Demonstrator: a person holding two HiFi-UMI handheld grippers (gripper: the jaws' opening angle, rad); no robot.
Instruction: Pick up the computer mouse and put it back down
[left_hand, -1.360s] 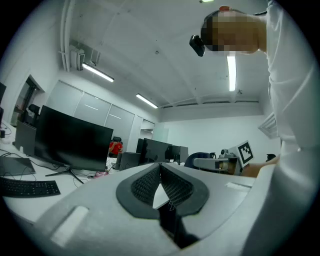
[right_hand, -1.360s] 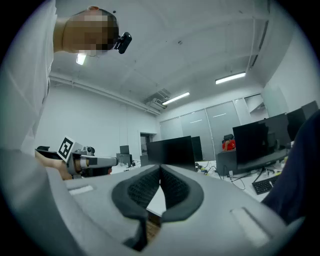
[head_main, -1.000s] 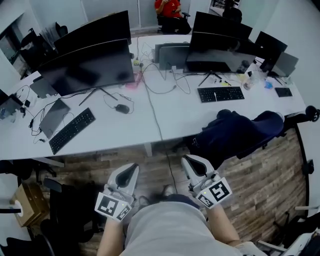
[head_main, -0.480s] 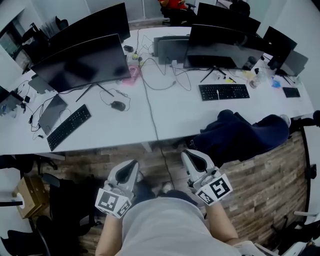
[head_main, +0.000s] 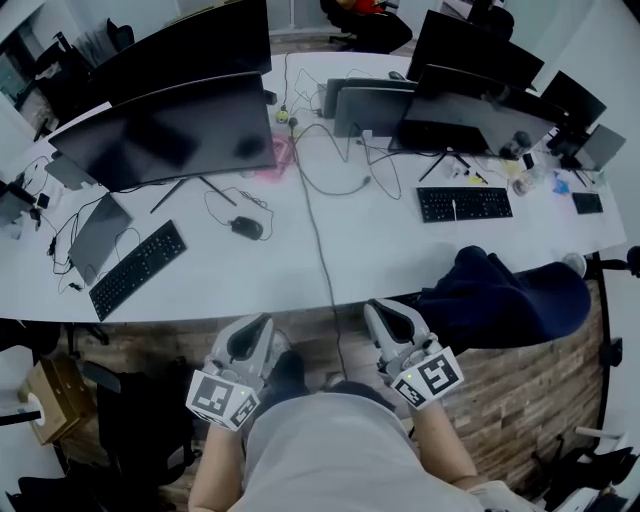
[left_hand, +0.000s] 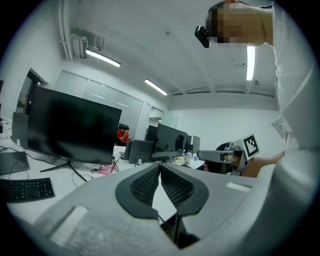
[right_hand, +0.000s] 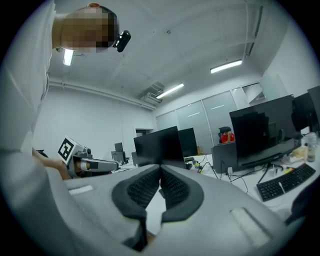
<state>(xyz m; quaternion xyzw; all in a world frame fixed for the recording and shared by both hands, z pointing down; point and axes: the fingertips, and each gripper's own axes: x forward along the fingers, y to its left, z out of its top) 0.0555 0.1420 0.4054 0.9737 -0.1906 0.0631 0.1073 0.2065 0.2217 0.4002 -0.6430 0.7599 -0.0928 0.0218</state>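
The black computer mouse (head_main: 247, 228) lies on the white desk (head_main: 300, 260), right of the left keyboard and under the big curved monitor, its cable looping behind it. My left gripper (head_main: 254, 338) hangs below the desk's front edge, well short of the mouse; its jaws (left_hand: 159, 166) meet with nothing between them. My right gripper (head_main: 385, 322) is level with it to the right, also off the desk, its jaws (right_hand: 160, 170) pressed together and empty. The mouse does not show in either gripper view.
A black keyboard (head_main: 137, 268) and a tablet (head_main: 97, 235) lie left of the mouse. Curved monitors (head_main: 170, 130) stand behind. A second keyboard (head_main: 465, 203) sits at the right. A dark jacket on a chair (head_main: 510, 300) juts beside the right gripper. A cable (head_main: 320, 240) crosses the desk.
The desk has come closer in the head view: both grippers have advanced toward its front edge. Their jaws have stayed closed throughout.
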